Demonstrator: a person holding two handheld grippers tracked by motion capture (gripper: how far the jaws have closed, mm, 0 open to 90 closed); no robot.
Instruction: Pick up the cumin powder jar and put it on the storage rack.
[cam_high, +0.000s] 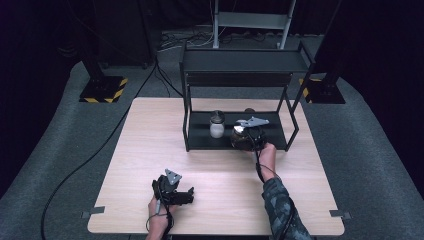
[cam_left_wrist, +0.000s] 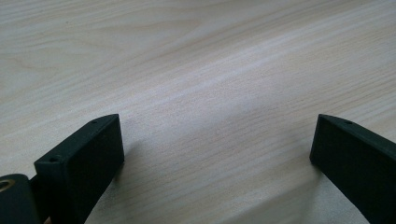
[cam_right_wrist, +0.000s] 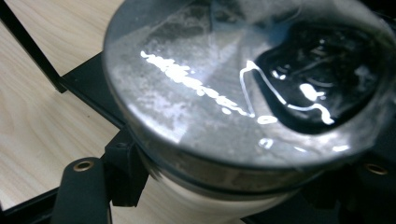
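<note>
**Right gripper clamped on a jar at the rack's lower shelf**

The right gripper (cam_high: 248, 131) has its jaws closed around a jar (cam_right_wrist: 243, 93) just under its grey metal lid (the glass lid centre glints in the right gripper view). The jar sits at the right end of the black rack's lower shelf (cam_high: 200, 141), far side of the wooden table (cam_high: 150, 145). A second, white-filled jar (cam_high: 217, 124) stands to its left, apart. The left gripper (cam_high: 187, 196) rests at the near edge, jaws spread wide over bare wood, holding nothing.
</note>
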